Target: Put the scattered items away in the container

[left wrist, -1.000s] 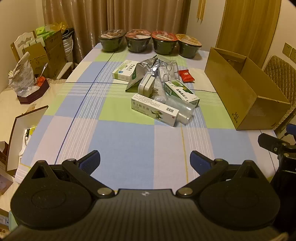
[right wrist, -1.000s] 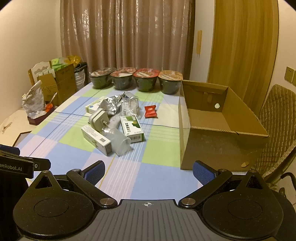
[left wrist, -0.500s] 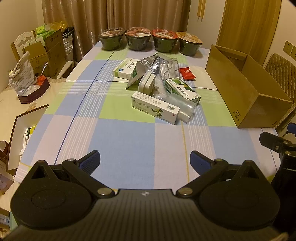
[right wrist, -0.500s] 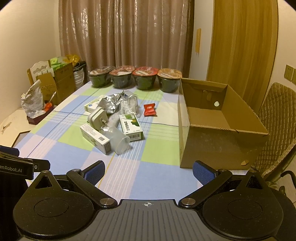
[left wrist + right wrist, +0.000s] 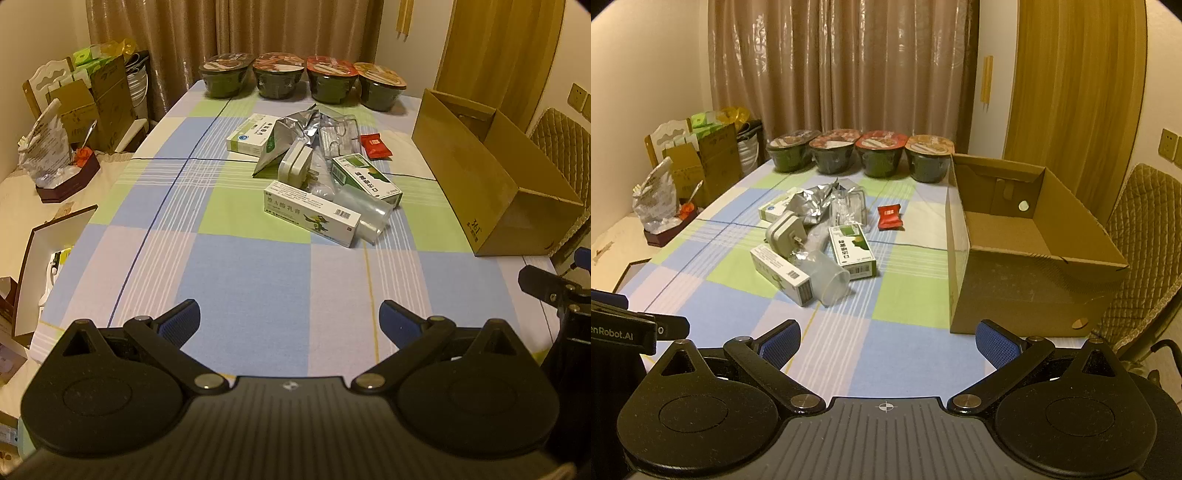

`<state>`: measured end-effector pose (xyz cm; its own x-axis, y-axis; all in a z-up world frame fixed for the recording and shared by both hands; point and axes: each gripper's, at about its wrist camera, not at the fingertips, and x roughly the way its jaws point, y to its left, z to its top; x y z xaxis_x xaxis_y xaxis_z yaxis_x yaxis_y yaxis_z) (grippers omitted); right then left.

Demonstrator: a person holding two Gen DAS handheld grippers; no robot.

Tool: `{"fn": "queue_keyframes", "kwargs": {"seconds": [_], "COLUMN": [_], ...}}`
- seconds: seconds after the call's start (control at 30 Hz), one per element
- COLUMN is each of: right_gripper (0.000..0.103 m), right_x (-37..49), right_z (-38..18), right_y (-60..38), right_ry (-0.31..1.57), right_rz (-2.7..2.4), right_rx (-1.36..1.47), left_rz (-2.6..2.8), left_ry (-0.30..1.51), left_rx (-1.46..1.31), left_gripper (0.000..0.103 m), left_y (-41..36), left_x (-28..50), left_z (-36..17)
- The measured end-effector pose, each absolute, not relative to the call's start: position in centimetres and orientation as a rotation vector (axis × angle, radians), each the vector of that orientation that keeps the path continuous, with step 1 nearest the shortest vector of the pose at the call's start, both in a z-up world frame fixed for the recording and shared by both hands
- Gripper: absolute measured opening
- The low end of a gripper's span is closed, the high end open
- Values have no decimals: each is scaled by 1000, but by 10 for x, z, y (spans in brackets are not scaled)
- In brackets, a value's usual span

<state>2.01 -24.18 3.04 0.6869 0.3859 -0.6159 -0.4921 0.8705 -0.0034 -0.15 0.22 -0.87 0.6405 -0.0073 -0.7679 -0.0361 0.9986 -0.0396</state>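
The task stands at its approach step: nothing has been picked up, and the cardboard box (image 5: 1027,236), open at the top, appears empty. The left claw (image 5: 290,319) and the right claw (image 5: 888,338) each hover over the near end of the worktop (image 5: 243,273) with fingers spread apart, holding nothing. The scattered items lie in one cluster at mid-worktop, well apart from both claws: a long white carton (image 5: 312,218) nearest, a clear plastic cup (image 5: 365,216) on its side touching it, a green-and-white carton (image 5: 851,249), a white plug adapter (image 5: 786,236), a foil pouch (image 5: 816,201) and a red packet (image 5: 890,216) farther off. The next move probably calls for advancing one claw to the nearest carton and closing across its narrow width. Open cloth lies between claws and cluster; the box wall stands right of the cluster, so carried items must clear its rim.
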Motion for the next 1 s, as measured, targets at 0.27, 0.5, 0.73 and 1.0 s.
{"fn": "queue_keyframes", "kwargs": {"seconds": [0.27,0.5,0.73,1.0], "right_gripper": [103,103,103,103], "right_x": [19,20,20,21], "right_z": [31,31,31,31], "right_y": [-241,-241,-241,-243], "right_ry": [650,650,650,649], "right_rz": [494,494,495,497], "right_rx": [-181,-182,-180,-173], "left_rz": [23,25,28,29], "left_ry": [882,882,885,884], "left_rx": [-62,-67,-65,-66], "left_gripper": [101,101,101,101], "left_y": [3,4,3,3], "left_x": [1,0,0,0], "left_z": [-9,-9,-10,-10]}}
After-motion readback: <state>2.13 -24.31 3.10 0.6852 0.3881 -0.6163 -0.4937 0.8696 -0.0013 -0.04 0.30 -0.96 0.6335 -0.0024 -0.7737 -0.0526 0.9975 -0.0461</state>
